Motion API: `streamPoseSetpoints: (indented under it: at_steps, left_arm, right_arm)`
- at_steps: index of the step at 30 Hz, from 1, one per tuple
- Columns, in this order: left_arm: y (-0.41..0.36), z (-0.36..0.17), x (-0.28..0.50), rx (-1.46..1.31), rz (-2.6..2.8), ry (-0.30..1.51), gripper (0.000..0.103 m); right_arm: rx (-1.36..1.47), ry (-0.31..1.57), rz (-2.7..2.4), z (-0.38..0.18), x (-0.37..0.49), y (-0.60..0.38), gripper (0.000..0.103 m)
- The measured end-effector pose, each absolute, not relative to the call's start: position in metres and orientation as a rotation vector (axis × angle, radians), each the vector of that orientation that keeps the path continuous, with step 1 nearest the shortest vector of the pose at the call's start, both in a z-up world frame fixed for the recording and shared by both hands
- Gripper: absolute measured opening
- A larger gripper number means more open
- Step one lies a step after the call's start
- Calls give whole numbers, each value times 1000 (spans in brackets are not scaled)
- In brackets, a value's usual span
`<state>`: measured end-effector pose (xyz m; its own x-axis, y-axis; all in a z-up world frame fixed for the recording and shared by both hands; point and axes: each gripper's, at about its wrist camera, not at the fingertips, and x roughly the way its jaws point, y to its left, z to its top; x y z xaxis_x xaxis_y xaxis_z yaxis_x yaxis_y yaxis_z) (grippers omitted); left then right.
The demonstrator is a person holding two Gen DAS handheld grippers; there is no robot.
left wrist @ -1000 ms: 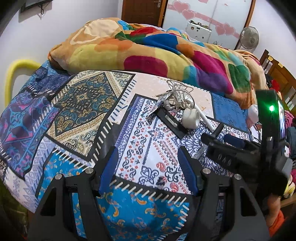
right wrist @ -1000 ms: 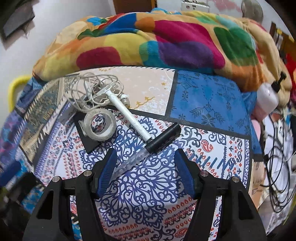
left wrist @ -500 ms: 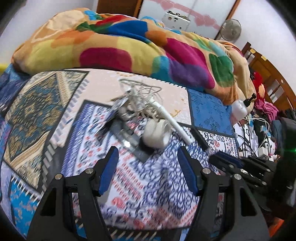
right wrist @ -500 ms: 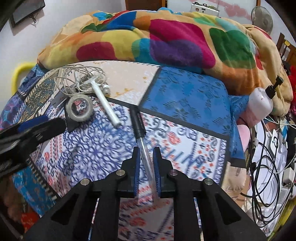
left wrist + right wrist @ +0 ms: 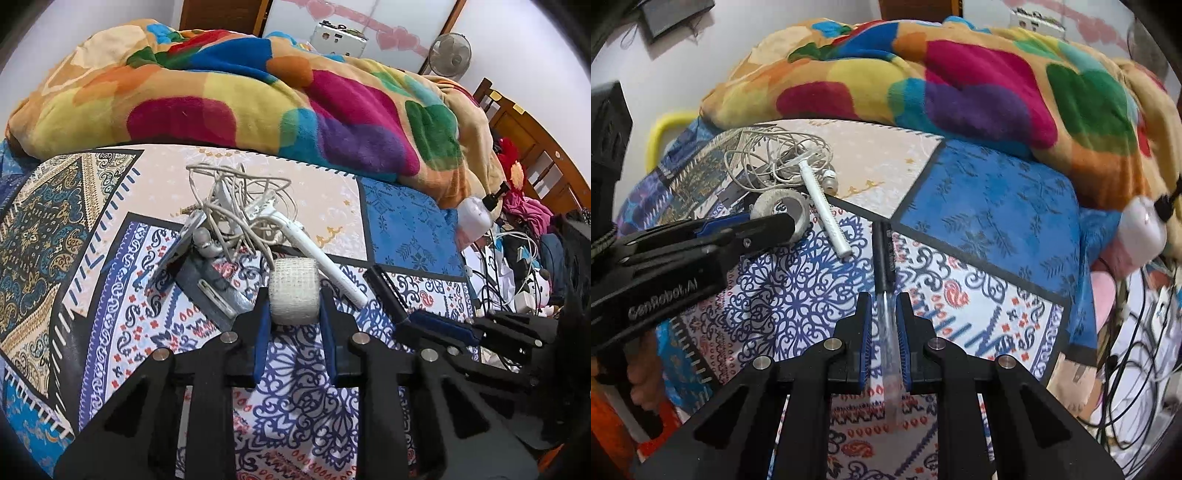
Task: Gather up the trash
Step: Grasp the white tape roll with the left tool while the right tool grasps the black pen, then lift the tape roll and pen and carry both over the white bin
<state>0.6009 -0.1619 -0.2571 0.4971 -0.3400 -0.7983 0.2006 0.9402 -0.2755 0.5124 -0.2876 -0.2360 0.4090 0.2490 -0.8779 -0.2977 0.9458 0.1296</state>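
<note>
Bedroom, bed (image 5: 406, 229) with patterned patchwork sheet; bright multicoloured blanket (image 5: 258, 99) heaped along the far side

Item 1: left tool (image 5: 293, 314), fingers closed in against both sides of a roll of white tape (image 5: 294, 291); in the right wrist view the roll (image 5: 783, 210) sits at the tip of that tool (image 5: 768, 225), on or just above the sheet, cannot tell which

Item 2: right tool (image 5: 884, 314), fingers nearly together, clamped on the clear barrel of a pen (image 5: 884, 273); black cap end points away toward the blanket, over the sheet

Item 3: white stick (image 5: 317, 254), lying on the sheet between roll and pen, one end under a tangle of white cable (image 5: 236, 206)

Item 4: grey flat packet (image 5: 210, 284), on the sheet, just left of the roll

Item 5: pump bottle (image 5: 476, 218), at the right edge of the bed

Item 6: fan (image 5: 450, 55), by the far wall
</note>
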Motion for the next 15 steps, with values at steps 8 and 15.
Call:
streamPoseSetpoints:
  at_steps: [8, 15]
  left_arm:
    - [-164, -248, 570, -107, -281, 1005, 24]
    - [-159, -223, 546, -112, -277, 985, 24]
  right_arm:
    - [-1, 1086, 269, -240, 520, -282, 9]
    - [55, 1102, 261, -232, 508, -292, 9]
